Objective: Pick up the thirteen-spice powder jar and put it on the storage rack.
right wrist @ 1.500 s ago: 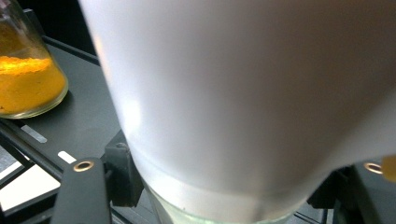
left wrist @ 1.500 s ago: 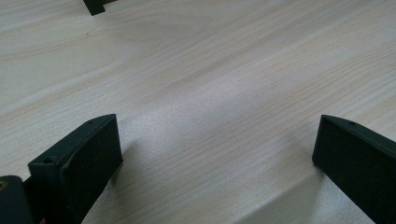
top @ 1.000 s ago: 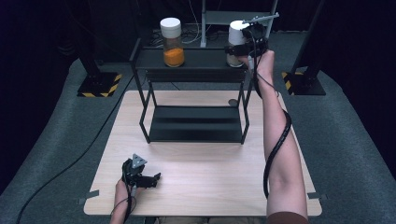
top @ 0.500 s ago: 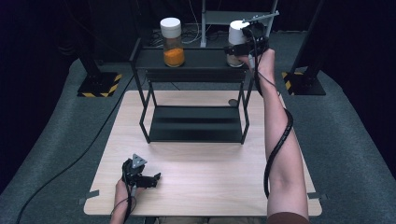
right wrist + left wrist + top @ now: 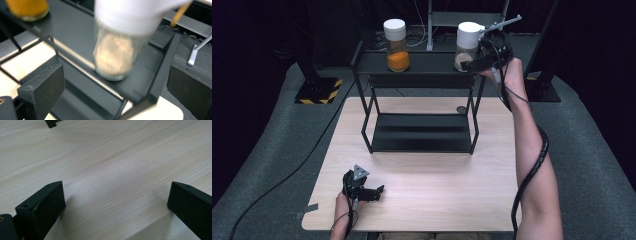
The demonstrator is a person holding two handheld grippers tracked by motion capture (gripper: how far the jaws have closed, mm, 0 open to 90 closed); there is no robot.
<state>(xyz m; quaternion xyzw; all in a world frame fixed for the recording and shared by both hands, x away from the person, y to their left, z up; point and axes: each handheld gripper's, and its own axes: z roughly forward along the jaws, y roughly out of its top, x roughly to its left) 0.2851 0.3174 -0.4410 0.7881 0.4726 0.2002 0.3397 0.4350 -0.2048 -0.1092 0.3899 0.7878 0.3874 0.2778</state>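
A black two-level rack [image 5: 427, 62] stands at the back of the wooden table [image 5: 437, 185]. On its top shelf are a white-lidded jar of orange powder [image 5: 396, 46] and a white-lidded jar of beige powder [image 5: 466, 45]. My right gripper [image 5: 476, 61] hovers just right of the beige jar; its jaws have just been opening and stand wide apart. In the right gripper view the beige jar [image 5: 116, 50] stands upright on the shelf, ahead of my right gripper [image 5: 115, 72] and untouched. My left gripper [image 5: 369, 192] rests open near the table's front left, with bare wood between the jaws of my left gripper [image 5: 116, 187].
The rack's lower shelf [image 5: 422, 132] holds nothing. A small dark round object [image 5: 460, 109] lies on the table behind the rack's right leg. A black stand base with yellow-black stripes [image 5: 319, 90] sits on the grey floor at the left.
My right gripper has let go of the beige jar, opened and drawn back to the right. The jar stays on the top shelf. The left gripper has kept still.
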